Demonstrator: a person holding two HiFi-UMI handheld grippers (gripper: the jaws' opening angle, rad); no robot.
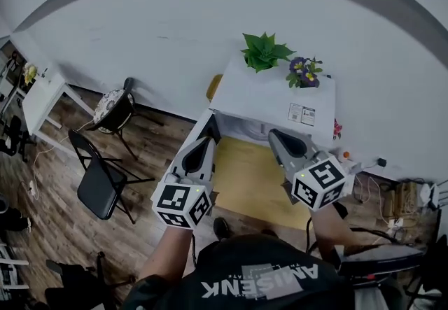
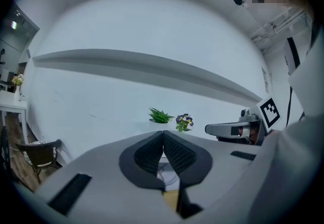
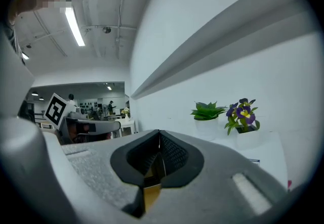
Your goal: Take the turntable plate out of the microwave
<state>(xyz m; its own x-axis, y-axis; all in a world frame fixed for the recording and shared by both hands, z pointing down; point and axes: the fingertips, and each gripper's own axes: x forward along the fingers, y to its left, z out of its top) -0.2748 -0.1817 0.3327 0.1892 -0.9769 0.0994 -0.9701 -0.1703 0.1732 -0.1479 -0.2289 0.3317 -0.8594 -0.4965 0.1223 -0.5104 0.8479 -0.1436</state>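
The turntable plate cannot be made out in any view. The white microwave (image 1: 269,99) stands on a yellow-topped table (image 1: 245,179) against the white wall. From the head view I cannot tell whether its door is open.

On top of the microwave sit two small pots, a green leafy plant (image 1: 264,51) and, just to its right, a plant with purple and yellow flowers (image 1: 304,72).

I hold both grippers out in front of the microwave, above the table and apart from each other. The left gripper (image 1: 211,129) points at the microwave's left front corner. Its jaws are pressed together with nothing between the ribbed pads (image 2: 148,154).

The right gripper (image 1: 278,138) points at the right half of the front. Its jaws are likewise closed and empty, and only the yellow of the table shows through the slit below them. Neither gripper touches the microwave that I can see.

To the left, on the wood-plank floor (image 1: 150,137), are a black folding chair (image 1: 101,186) and, nearer the wall, a dark chair with a patterned round seat (image 1: 112,106). A white desk (image 1: 43,100) stands at the far left.
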